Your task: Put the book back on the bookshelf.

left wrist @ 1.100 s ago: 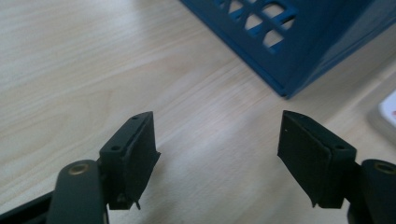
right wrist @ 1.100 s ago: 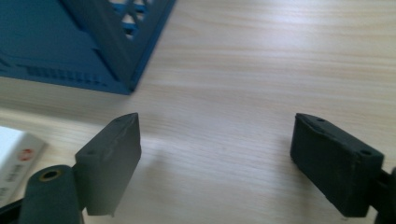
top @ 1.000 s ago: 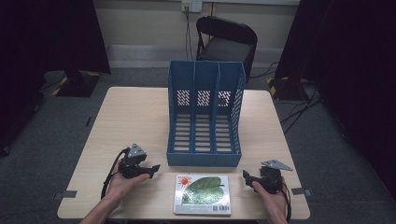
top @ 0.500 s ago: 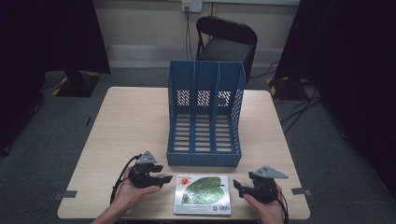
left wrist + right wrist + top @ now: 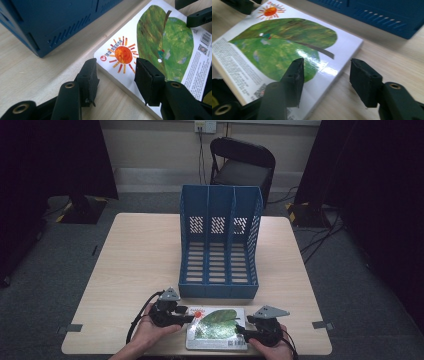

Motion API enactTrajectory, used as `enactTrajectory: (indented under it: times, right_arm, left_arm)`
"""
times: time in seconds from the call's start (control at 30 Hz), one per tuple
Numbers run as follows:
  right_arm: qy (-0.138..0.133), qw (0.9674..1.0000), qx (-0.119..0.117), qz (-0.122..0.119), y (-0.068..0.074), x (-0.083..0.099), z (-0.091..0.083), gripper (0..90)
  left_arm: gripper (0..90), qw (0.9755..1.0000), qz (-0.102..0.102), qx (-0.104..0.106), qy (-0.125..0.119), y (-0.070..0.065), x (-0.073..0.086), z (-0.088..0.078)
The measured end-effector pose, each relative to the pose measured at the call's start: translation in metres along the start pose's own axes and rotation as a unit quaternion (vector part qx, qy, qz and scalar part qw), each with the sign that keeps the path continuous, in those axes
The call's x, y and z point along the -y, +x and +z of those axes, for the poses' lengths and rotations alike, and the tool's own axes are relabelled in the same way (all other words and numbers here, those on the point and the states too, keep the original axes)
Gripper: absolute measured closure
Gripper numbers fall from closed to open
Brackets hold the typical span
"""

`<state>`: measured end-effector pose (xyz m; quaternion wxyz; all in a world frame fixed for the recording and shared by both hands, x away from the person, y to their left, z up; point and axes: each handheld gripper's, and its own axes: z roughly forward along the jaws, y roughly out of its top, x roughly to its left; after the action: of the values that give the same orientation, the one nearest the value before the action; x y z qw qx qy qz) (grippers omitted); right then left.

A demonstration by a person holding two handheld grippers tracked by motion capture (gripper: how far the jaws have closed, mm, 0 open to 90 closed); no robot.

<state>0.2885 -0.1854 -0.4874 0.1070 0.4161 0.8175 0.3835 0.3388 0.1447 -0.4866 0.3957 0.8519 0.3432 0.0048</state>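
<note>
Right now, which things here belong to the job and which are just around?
In the job: book, lying flat on the table; left gripper and right gripper, jaws just closing, each astride a book corner; blue file rack behind it.

Just around: table, folding chair.

Black folding chair (image 5: 242, 166) behind table (image 5: 140, 255); grey carpet (image 5: 60, 245); dark curtains (image 5: 50, 155).
</note>
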Motion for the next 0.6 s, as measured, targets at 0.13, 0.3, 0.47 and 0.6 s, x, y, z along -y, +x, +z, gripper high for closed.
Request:
enactTrajectory:
  times: [0.13,0.3,0.47,0.6]
  right_arm:
    - [0.002,0.9998,-0.018,0.007,-0.001,0.0,0.003,46.7]
    - [0.006,0.9999,-0.014,-0.002,0.001,-0.002,0.004,46.6]
    - [0.007,0.9999,-0.01,0.003,0.002,-0.006,0.007,46.8]
    - [0.016,0.9998,-0.011,-0.004,0.006,-0.01,0.01,42.6]
  left_arm:
    - [53.5,1.0,0.001,-0.002,0.009,-0.002,0.0,0.006]
    - [54.1,0.9998,0.013,-0.013,0.002,-0.001,-0.001,0.007]
    - [54.0,0.9999,0.002,-0.015,0.001,0.004,-0.003,0.007]
    - [55.4,0.9988,0.032,-0.038,-0.002,0.003,-0.006,0.007]
